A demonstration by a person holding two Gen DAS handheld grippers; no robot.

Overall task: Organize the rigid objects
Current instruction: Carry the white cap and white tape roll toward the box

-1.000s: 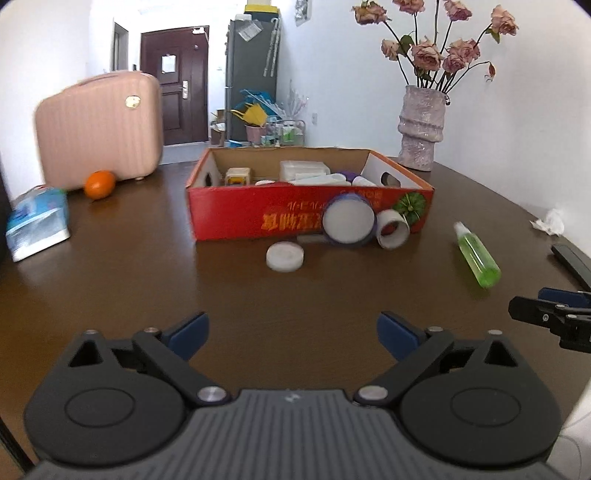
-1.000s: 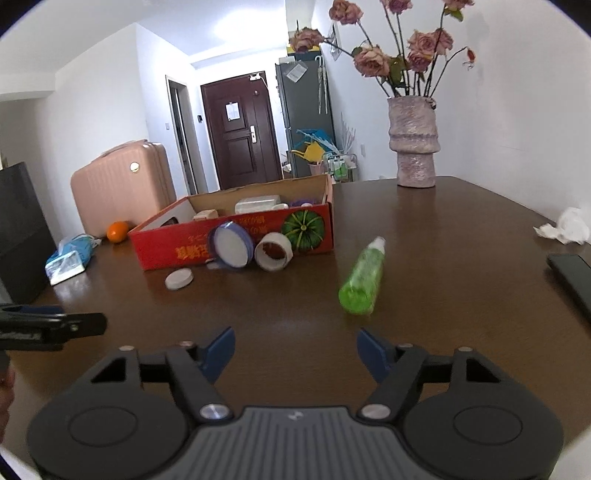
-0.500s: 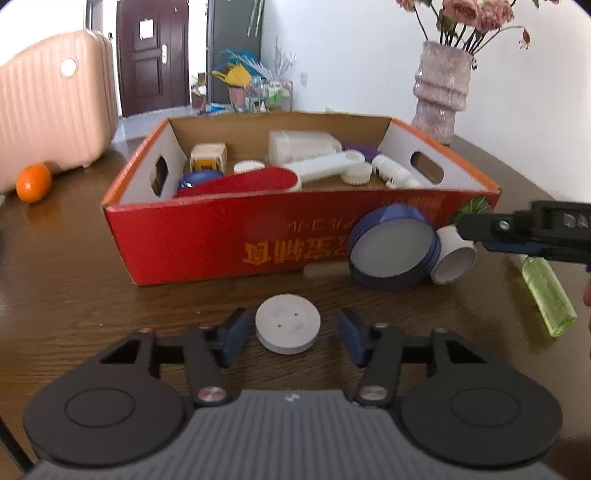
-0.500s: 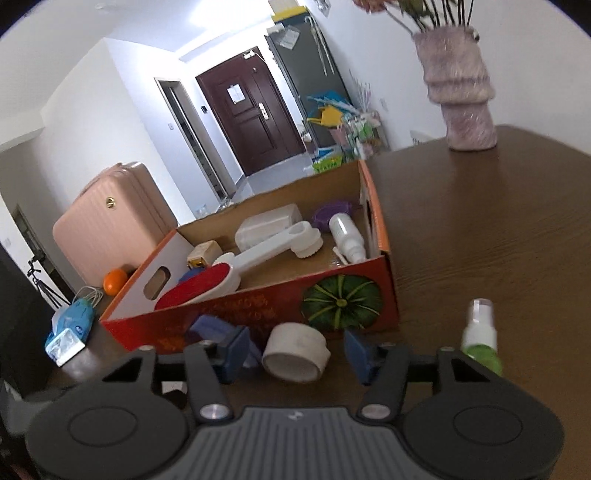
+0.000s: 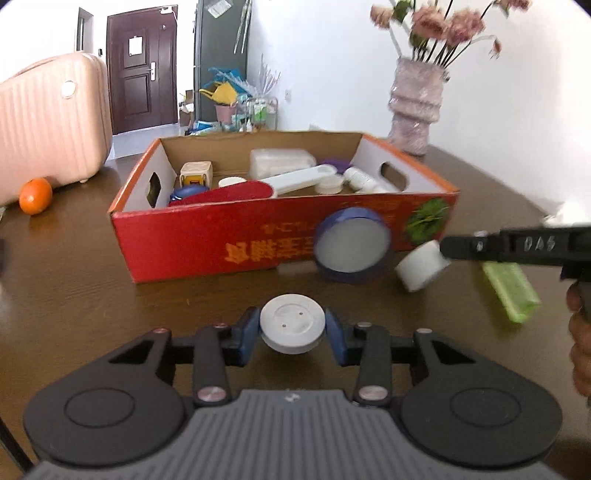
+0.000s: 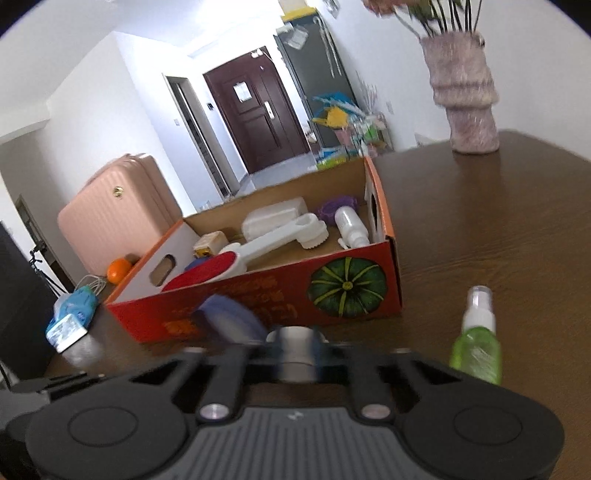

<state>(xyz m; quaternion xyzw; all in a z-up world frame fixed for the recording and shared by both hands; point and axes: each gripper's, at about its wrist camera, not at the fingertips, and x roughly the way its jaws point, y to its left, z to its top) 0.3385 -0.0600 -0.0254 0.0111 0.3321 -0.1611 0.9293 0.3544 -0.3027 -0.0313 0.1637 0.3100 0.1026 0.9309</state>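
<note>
Presently, the red cardboard box (image 5: 229, 236) stands open-topped on the brown table (image 5: 74, 288). Inside it lie a red-headed brush (image 5: 225, 192), a long white handled brush (image 6: 280, 240), a white rectangular container (image 5: 282, 160), a small cream cube (image 5: 196, 173), a white bottle (image 6: 351, 225), a purple item (image 6: 338, 205) and a blue piece (image 5: 186, 192) near the left wall.

Outside the box, a blue-rimmed round lid (image 5: 351, 245) leans against its front wall. The left gripper (image 5: 293, 326) has its blue pads closed against both sides of a flat white disc (image 5: 291, 325), which sits just in front of the box. The right gripper (image 6: 295, 356) is closed on a white cylindrical jar (image 5: 423, 264); in the left wrist view the jar sits tilted at the box's front right corner with the black finger (image 5: 517, 247) against it. A green spray bottle (image 6: 476, 347) lies on the table right of the box.

Only the left wrist view shows the jar's whole body and the flowers (image 5: 436, 26) above the vase (image 5: 415, 110). Only the right wrist view shows the pumpkin print (image 6: 347, 286) clearly, the spray bottle's white nozzle, and a blue packet (image 6: 72, 317) on the table's left. An orange (image 5: 35, 195) and a pink suitcase (image 5: 51, 122) appear in both; the right view is motion-blurred near its fingers.
</note>
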